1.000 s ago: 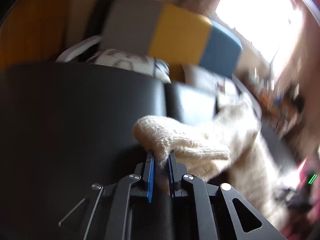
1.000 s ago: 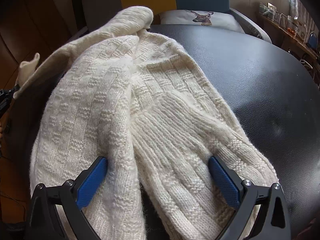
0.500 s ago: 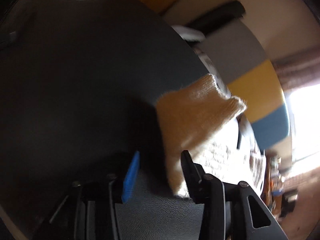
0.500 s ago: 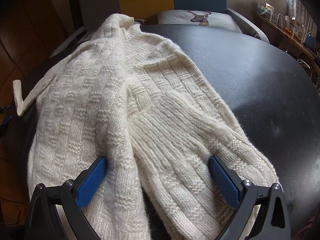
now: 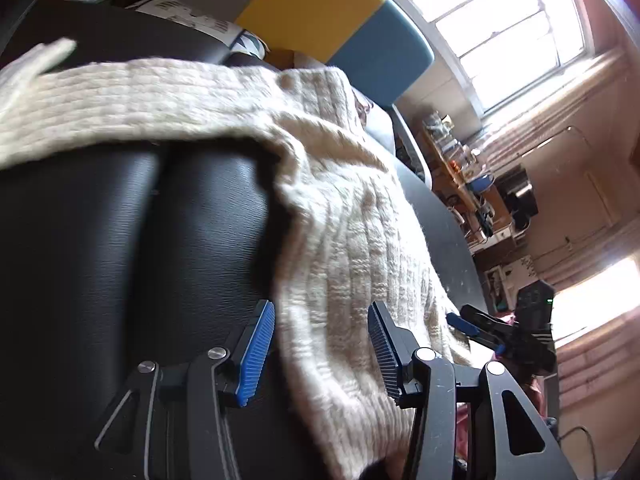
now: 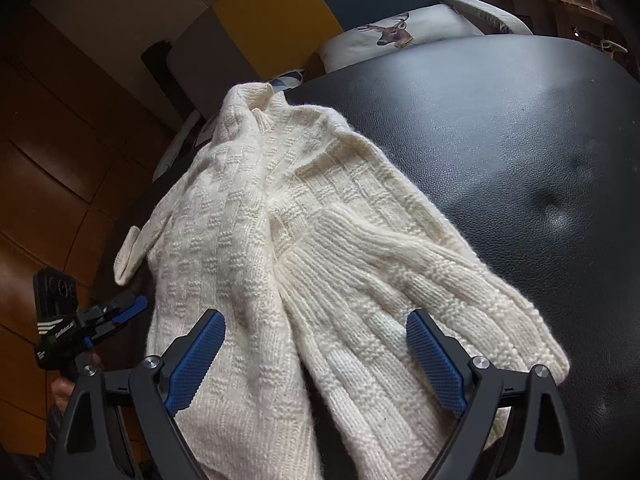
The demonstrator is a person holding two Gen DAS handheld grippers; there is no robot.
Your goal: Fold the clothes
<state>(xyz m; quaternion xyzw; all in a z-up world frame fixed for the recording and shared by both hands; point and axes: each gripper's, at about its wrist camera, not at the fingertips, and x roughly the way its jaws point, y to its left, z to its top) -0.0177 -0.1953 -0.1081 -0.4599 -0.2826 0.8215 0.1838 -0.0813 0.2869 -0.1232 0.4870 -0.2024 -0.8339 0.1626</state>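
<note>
A cream knitted sweater (image 6: 280, 216) lies on a black leather surface (image 6: 500, 140), one sleeve folded over its front toward the near right. Its other sleeve (image 5: 120, 100) stretches left across the leather in the left wrist view. My right gripper (image 6: 316, 354) is open, jaws wide above the sweater's near part, holding nothing. My left gripper (image 5: 322, 344) is open with the sweater's side edge (image 5: 340, 280) between its jaws, not pinched. The left gripper also shows in the right wrist view (image 6: 104, 320) at the sweater's left side. The right gripper shows in the left wrist view (image 5: 476, 330).
A grey, yellow and blue chair back (image 6: 272, 20) and a deer-print cushion (image 6: 400, 32) stand behind the leather surface. Brown wooden floor (image 6: 48, 184) lies to the left. A cluttered shelf (image 5: 460, 160) and bright windows (image 5: 500, 20) are on the right.
My left gripper has let go of the sleeve cuff, opened, and moved to the sweater's side edge. The sleeve now lies stretched out. My right gripper stayed open and shifted slightly.
</note>
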